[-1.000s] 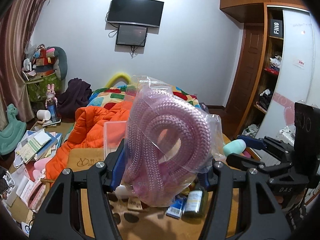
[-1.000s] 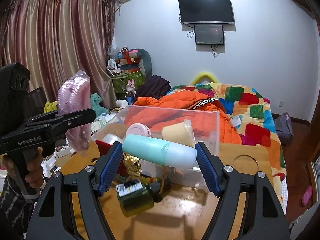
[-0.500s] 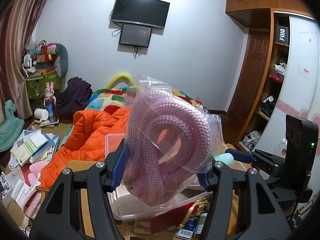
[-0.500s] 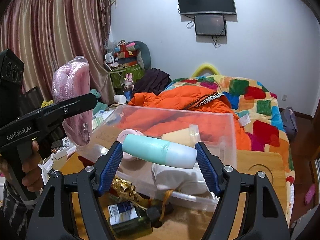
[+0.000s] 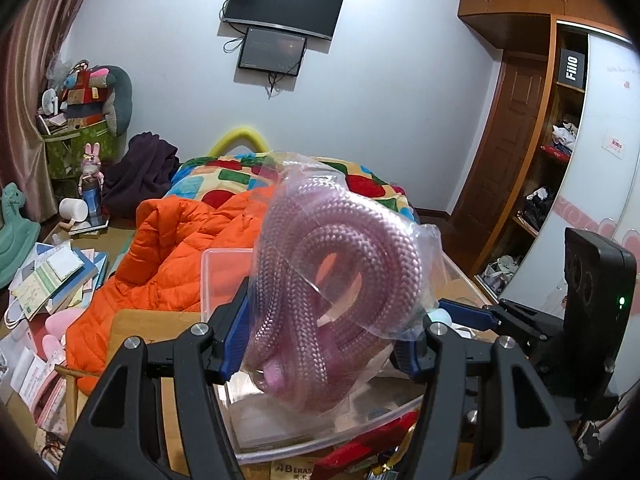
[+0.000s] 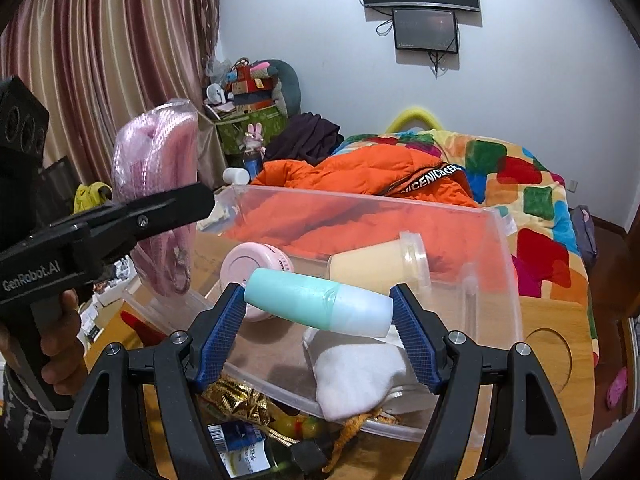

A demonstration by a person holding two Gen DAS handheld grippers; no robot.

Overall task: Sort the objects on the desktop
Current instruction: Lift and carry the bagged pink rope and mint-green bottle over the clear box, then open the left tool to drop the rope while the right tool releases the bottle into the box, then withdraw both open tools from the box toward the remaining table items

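My left gripper (image 5: 320,336) is shut on a clear bag of coiled pink rope (image 5: 340,288), held above the near left corner of a clear plastic bin (image 5: 224,264). The same bag of pink rope (image 6: 160,168) shows in the right wrist view, clamped in the left gripper (image 6: 176,208). My right gripper (image 6: 318,312) is shut on a mint and white bottle (image 6: 316,300) lying crosswise between its pads, over the clear bin (image 6: 500,264). Inside the bin lie a pink round case (image 6: 252,256), a cream cup (image 6: 376,264) and a white cloth (image 6: 352,372).
The bin rests on a wooden table (image 6: 556,332). A green bottle (image 6: 244,452), gold foil (image 6: 236,396) and a red item (image 5: 360,444) lie in front of the bin. Behind it are an orange jacket (image 6: 360,172) and a bed. A hand (image 6: 52,344) holds the left gripper.
Both grippers moved forward and down toward the bin with their loads. The bin now fills more of both views, and the clutter in front of it has slid to the lower edge.
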